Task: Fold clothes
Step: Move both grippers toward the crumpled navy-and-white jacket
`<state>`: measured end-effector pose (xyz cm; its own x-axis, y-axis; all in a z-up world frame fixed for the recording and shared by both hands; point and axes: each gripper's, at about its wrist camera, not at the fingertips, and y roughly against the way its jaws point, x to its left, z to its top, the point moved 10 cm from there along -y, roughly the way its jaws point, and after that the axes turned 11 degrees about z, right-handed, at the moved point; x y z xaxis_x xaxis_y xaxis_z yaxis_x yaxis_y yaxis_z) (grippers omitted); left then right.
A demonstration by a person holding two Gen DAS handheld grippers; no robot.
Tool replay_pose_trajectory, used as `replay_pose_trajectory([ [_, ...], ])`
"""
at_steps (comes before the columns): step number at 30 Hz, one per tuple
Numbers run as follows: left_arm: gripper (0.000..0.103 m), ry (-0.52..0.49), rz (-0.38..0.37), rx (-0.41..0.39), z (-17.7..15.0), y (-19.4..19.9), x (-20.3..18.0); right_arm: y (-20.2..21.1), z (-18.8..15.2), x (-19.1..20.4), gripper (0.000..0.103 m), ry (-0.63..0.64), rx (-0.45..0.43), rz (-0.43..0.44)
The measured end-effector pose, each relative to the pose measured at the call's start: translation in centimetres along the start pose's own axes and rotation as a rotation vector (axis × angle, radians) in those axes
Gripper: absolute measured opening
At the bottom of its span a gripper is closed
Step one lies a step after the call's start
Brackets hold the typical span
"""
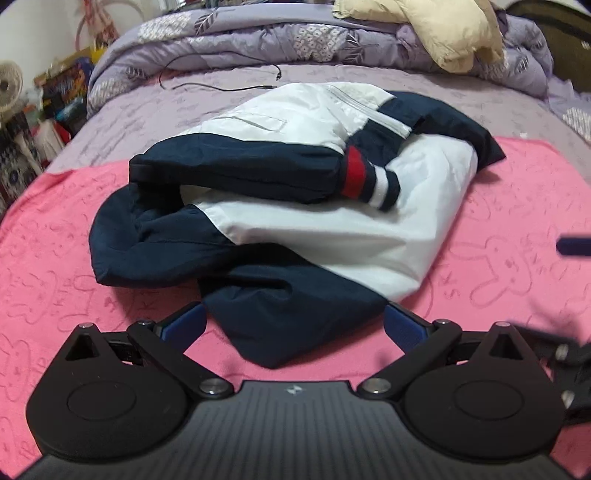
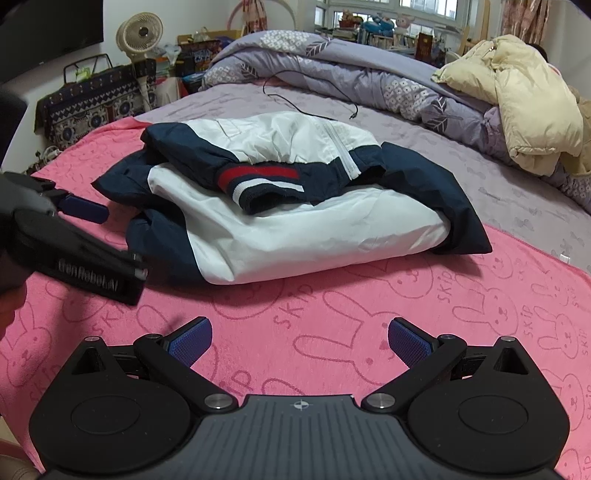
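Note:
A navy and white jacket (image 1: 295, 206) with a red and white striped cuff (image 1: 365, 177) lies folded in a bundle on the pink rabbit-print blanket (image 1: 55, 258). It also shows in the right wrist view (image 2: 295, 206). My left gripper (image 1: 295, 325) is open, its fingers either side of the jacket's near navy edge, holding nothing; it also shows in the right wrist view (image 2: 83, 208) at the jacket's left side. My right gripper (image 2: 300, 341) is open and empty over the blanket, short of the jacket.
A rolled lilac quilt (image 2: 332, 70) and a cream puffer jacket (image 2: 517, 103) lie at the back of the bed. A black cable (image 2: 306, 107) lies on the lilac sheet. A fan (image 2: 140, 33) and cluttered bags stand at the left.

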<state>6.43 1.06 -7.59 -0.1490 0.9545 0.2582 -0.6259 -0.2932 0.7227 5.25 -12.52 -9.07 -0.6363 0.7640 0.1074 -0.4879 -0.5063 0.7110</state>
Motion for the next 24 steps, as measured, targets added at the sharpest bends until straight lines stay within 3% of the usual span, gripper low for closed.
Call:
replay_pose_trajectory([
  [4, 0.103, 0.034, -0.017, -0.014, 0.6, 0.1, 0.0, -0.3, -0.2, -0.2, 0.103, -0.008, 0.000, -0.011],
  [7, 0.103, 0.118, -0.074, 0.060, 2.7, -1.3, -0.3, -0.4, -1.3, -1.1, 0.103, -0.020, 0.002, -0.036],
  [11, 0.103, 0.034, 0.013, 0.047, 5.3, -2.2, -2.7, 0.0, -2.8, -1.9, 0.103, -0.026, 0.006, -0.063],
  [15, 0.103, -0.057, 0.115, 0.018, 6.9, -5.6, -3.2, 0.5, -4.0, -3.0, 0.103, -0.035, 0.016, -0.083],
  [19, 0.103, 0.014, 0.182, 0.019, 7.6, -7.2, -3.5, 1.0, -4.9, -4.0, 0.103, -0.064, 0.012, -0.094],
  [22, 0.103, 0.063, 0.209, -0.057, 7.7, -6.5, -3.4, 1.0, -5.4, -4.9, 0.103, -0.091, 0.005, -0.103],
  [24, 0.096, 0.057, 0.238, -0.074, 7.6, -6.5, -2.5, 0.9, -5.6, -5.3, 0.103, -0.114, 0.003, -0.110],
])
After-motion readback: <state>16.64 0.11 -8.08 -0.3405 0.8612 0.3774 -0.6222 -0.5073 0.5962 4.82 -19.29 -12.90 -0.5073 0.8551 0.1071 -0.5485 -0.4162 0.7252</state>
